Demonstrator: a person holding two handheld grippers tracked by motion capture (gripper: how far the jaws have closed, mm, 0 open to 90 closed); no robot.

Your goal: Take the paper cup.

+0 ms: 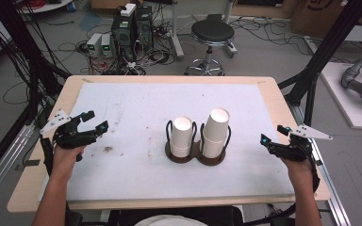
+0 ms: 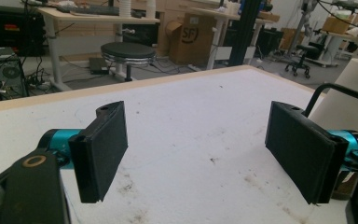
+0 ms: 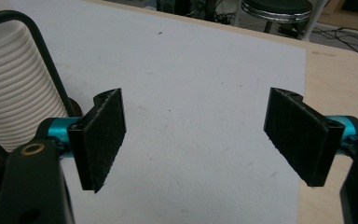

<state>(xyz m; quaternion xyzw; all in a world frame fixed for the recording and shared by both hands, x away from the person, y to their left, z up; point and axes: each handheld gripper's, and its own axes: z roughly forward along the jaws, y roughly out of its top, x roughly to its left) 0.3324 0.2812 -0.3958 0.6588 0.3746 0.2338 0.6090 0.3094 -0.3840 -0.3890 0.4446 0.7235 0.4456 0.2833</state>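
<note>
A dark two-ring cup holder stands in the middle of the white mat. A short white cup stack fills its left ring and a taller one its right ring. My left gripper hovers open at the mat's left edge, nothing between its jaws. My right gripper hangs open over the right edge, also empty. In the right gripper view the ribbed cup stack and a black wire loop sit at the left. The left gripper view catches a cup at its right.
The mat covers a wooden table. Beyond its far edge stand a black stool, computer towers and tangled cables on the floor. Black frame posts rise at both sides. The mat carries a few dark smudges.
</note>
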